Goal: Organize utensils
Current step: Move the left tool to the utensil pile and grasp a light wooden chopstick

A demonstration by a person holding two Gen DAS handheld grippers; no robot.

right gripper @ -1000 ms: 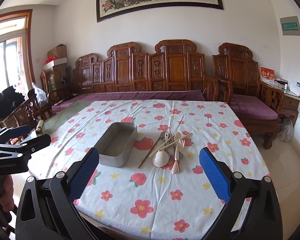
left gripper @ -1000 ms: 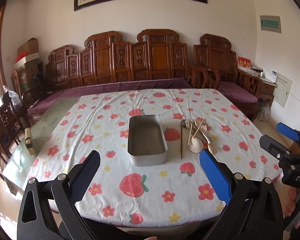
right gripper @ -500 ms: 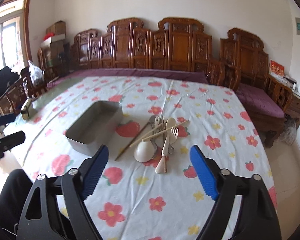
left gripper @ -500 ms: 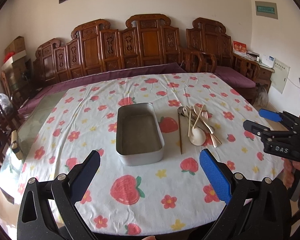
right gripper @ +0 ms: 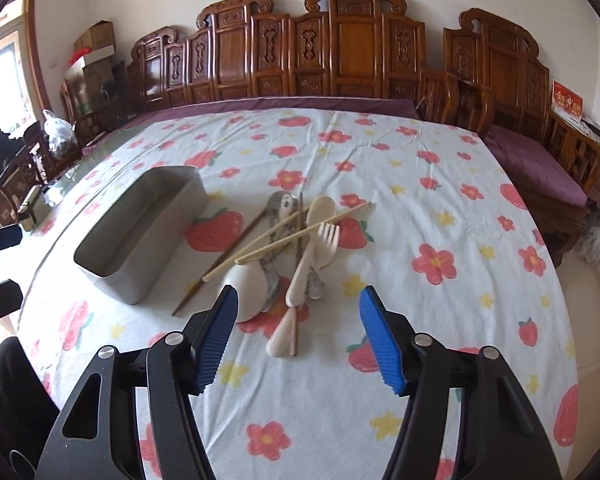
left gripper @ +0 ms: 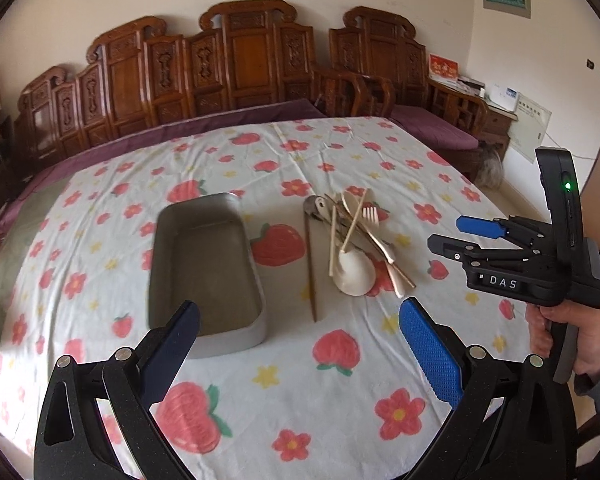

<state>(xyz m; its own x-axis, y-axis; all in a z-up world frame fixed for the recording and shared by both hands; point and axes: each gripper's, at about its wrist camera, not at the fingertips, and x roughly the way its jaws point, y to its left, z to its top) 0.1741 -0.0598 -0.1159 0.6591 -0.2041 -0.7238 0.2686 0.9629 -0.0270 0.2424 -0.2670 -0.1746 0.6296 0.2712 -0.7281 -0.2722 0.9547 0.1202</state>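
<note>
Near the middle of the worktop (right gripper: 440,184) lies our heap of utensils (right gripper: 296,248), with the grey tin (right gripper: 140,236) just beside it toward the left edge and nothing in it yet. Our right gripper (right gripper: 294,334) hangs above the near end of the heap, its fingers (right gripper: 376,336) closing but with nothing pressed between them so far; the cream fork (right gripper: 314,260) handle points into that gap. Our left gripper (left gripper: 300,344) hovers wide and empty over the near end of the tin.

We judge the step to be a first pick. We should take one piece only, by its free near end, since the pale chopsticks (right gripper: 284,240) cross over the others and would drag along. Lifting straight up before swinging left should keep the white spoon (right gripper: 248,284) from rolling. Our left could steady the tin.
</note>
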